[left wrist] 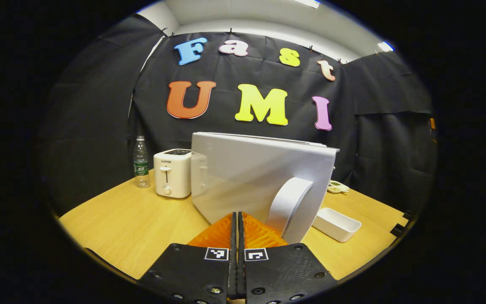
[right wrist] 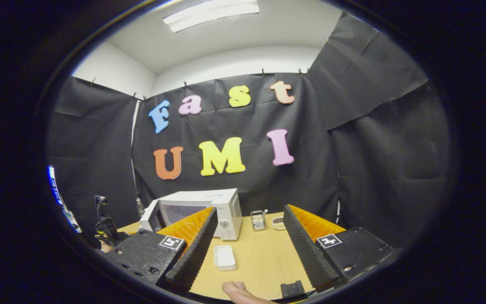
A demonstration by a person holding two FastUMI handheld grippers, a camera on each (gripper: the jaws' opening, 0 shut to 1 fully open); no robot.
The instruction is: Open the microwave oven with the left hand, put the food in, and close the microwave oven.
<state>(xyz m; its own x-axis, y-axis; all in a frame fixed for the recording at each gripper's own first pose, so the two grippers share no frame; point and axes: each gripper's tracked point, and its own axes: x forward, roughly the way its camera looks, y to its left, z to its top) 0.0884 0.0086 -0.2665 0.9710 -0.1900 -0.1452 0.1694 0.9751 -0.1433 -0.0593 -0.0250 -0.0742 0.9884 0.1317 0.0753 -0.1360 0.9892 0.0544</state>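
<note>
The white microwave (right wrist: 226, 209) stands at the back of the wooden table (right wrist: 260, 257) with its door (left wrist: 251, 177) swung out. In the left gripper view the door's outer face looms close, and its curved white handle (left wrist: 288, 207) is just right of my left gripper (left wrist: 237, 214), whose orange fingers are shut with nothing between them. A shallow white rectangular tray (left wrist: 336, 223) (right wrist: 225, 256) lies on the table in front of the microwave; I cannot tell what it holds. My right gripper (right wrist: 250, 210) hangs open above the table's near side, well back from the tray.
Left of the microwave stand a white toaster (left wrist: 172, 173) and a plastic water bottle (left wrist: 141, 162). On its right sit a small wire basket (right wrist: 259, 219) and a little dish (right wrist: 277, 220). A fingertip (right wrist: 238, 291) and a black block (right wrist: 292, 289) lie at the near edge.
</note>
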